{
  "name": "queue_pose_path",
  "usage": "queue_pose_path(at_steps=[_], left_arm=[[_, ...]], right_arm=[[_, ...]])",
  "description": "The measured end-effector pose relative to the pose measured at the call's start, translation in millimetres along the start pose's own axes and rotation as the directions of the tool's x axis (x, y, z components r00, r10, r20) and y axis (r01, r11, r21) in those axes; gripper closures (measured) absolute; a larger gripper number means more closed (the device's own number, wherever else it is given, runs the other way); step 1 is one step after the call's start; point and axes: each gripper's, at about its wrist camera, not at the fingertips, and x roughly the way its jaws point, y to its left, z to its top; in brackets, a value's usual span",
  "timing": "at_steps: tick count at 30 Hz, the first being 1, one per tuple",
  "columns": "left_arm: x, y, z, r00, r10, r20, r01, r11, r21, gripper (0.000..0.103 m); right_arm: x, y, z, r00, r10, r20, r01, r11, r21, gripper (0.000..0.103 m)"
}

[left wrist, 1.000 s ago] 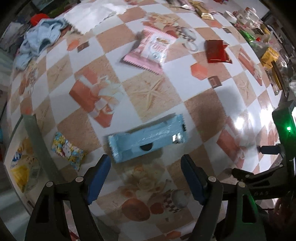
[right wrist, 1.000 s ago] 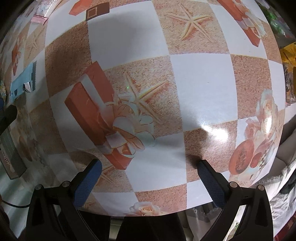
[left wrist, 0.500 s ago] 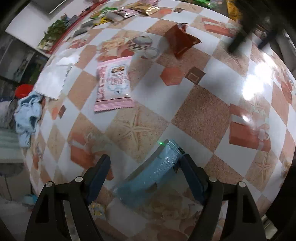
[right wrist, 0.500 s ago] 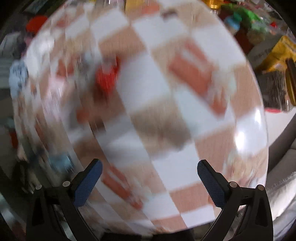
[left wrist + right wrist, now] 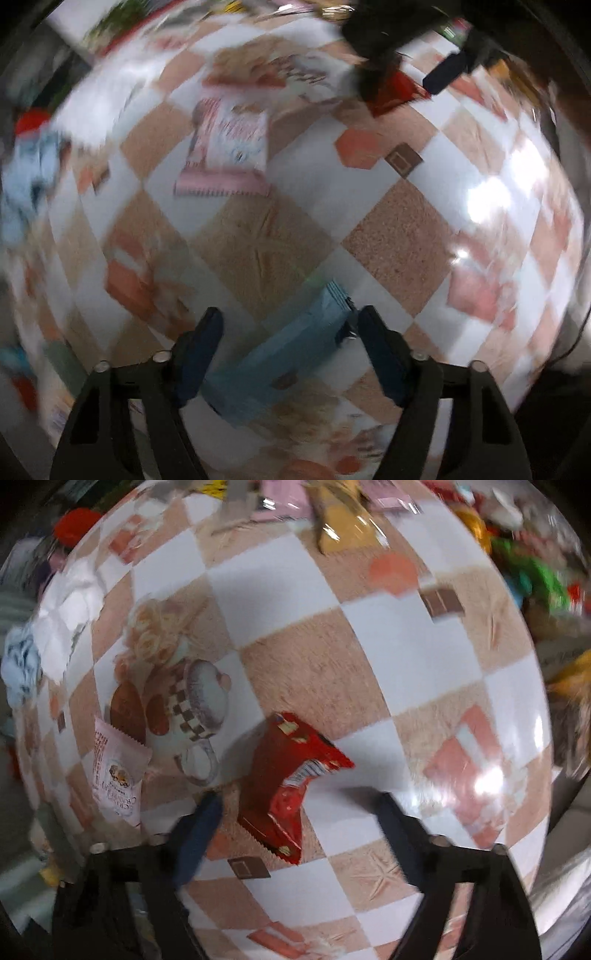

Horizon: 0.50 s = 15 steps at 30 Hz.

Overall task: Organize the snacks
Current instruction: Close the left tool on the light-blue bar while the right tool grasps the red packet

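Crinkly foil: blue wafer pack (image 5: 291, 354) and red snack bag (image 5: 288, 786) look light, slippery; left gripper (image 5: 290, 350) and right gripper (image 5: 299, 823) straddle them, jaws just closing, apart, untouching; pinch mid-body.

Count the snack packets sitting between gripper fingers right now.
2. The blue packet lies inside the left gripper; the red packet inside the right gripper. Both jaws have just been closing. Blur could hide smaller ones.

Glossy checkered tablecloth (image 5: 388, 635) printed with starfish and roses, bright light glare, blurred cluttered edges
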Motion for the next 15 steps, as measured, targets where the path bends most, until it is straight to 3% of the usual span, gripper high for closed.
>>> queue_pose_path(at_steps=[1,2,9,15], left_arm=[[0,7,-1,1.0,-0.026,-0.003,0.026,0.997,-0.07,0.035],[-1,9,-2,1.0,-0.023,-0.004,0.022,0.995,-0.097,0.037],[-6,5,-21,0.996,-0.084,-0.035,0.077,0.982,-0.175,0.071],[-6,17,-50,0.982,-0.186,-0.033,0.161,0.916,-0.367,0.08]], right_arm=[[-3,5,-2,1.0,-0.022,0.018,0.023,0.999,-0.038,0.065],[-4,9,-4,0.999,-0.024,0.022,0.025,0.998,-0.058,0.07],[2,4,-44,0.999,0.041,-0.029,-0.044,0.993,-0.109,0.072],[10,-19,-102,0.992,0.096,-0.087,-0.105,0.99,-0.099,0.073]])
